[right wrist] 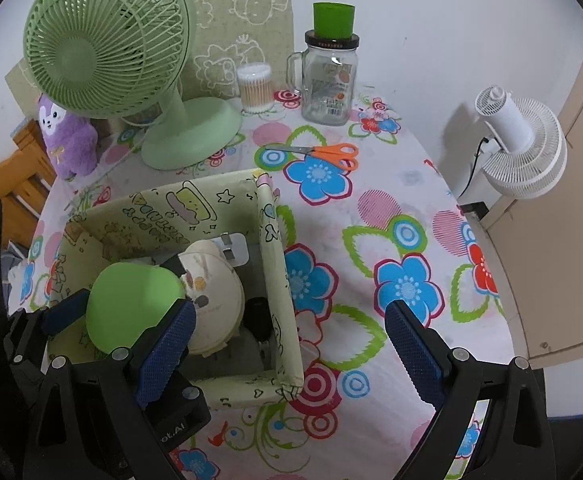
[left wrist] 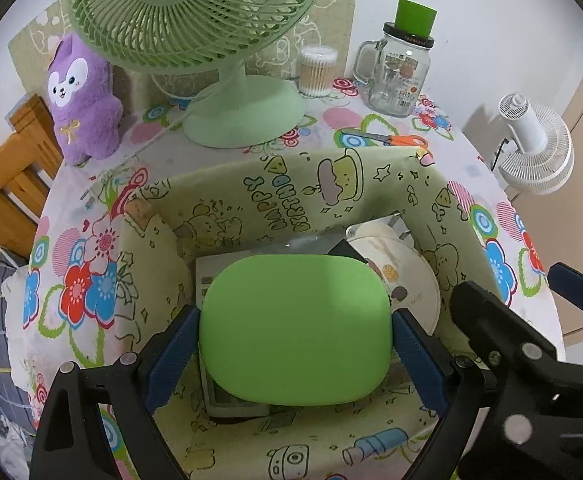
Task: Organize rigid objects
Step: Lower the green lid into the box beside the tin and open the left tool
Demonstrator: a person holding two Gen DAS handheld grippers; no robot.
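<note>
My left gripper is shut on a flat green rounded case and holds it over the inside of the pale yellow cartoon-print fabric box. The case also shows in the right wrist view, above the box. In the box lie a cream round object, a white plug adapter, a grey flat device under the case and a black item. My right gripper is open and empty, just right of the box over the floral tablecloth.
A green desk fan, a purple plush, a cotton swab tub, a glass mug jar with a green cup on top and orange scissors stand behind the box. A white fan sits off the table's right edge.
</note>
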